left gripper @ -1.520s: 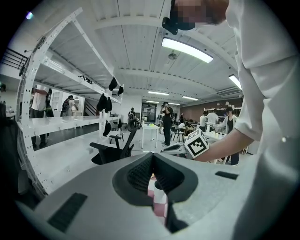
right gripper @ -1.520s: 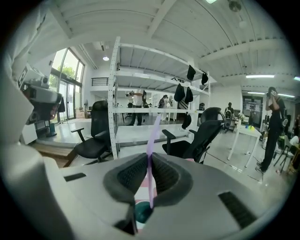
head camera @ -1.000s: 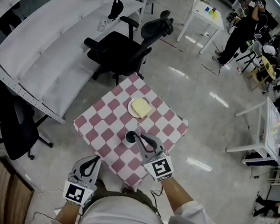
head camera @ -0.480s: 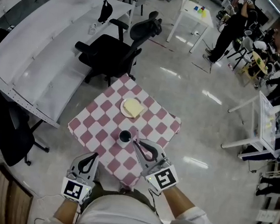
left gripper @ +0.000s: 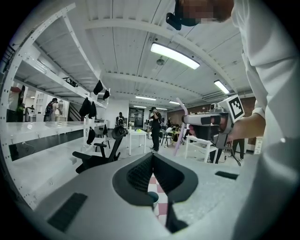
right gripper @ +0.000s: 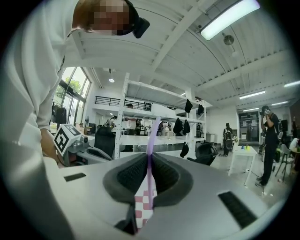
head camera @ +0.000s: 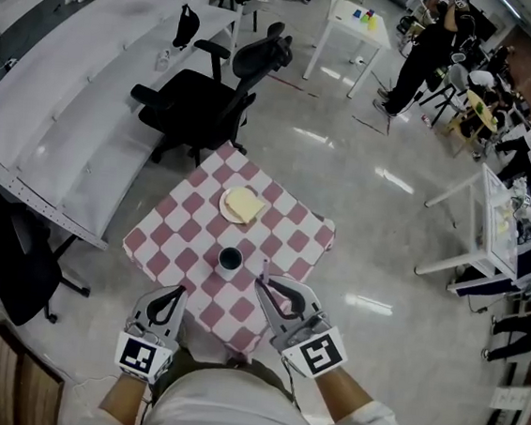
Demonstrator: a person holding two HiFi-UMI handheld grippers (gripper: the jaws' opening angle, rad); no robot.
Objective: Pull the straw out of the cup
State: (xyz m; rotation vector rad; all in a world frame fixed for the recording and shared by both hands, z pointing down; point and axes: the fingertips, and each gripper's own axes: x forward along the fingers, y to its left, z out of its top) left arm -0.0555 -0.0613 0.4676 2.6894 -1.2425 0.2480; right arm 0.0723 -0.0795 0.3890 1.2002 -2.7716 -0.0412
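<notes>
Right fingers [right gripper: 133,176]: clamped tight on the straw [right gripper: 152,136]. The two dark pads of the right gripper [right gripper: 150,157] pinch it from either side, with no gap showing around it.
Straw's line: long axis near vertical and thin. The upper length rises well above the pads and leans a touch to the right at the top, and a shorter length hangs below them.
Straw from the other side: in the left gripper view it shows as a pale pink-purple stick [left gripper: 179,131] standing up through the right gripper [left gripper: 187,123]. Its lower end hangs in open air.
Left fingers [left gripper: 138,176]: pressed together at the tips with nothing between them. The left gripper [left gripper: 152,154] points out over the table.
Cup [head camera: 229,260]: upright on the table [head camera: 172,244], with its dark mouth facing up. From the left gripper view it sits just under the closed tips [left gripper: 153,199].
Straw versus cup: the straw is out. In the head view the right gripper [head camera: 262,287] is just right of the cup and on the near side of it.
Left gripper in the head view [head camera: 179,292]: at the near edge of the table, apart from the cup.
Further out: a white plate [head camera: 241,204] with something pale yellow on it lies beyond the cup. A black office chair [head camera: 202,96] stands past the far corner.
</notes>
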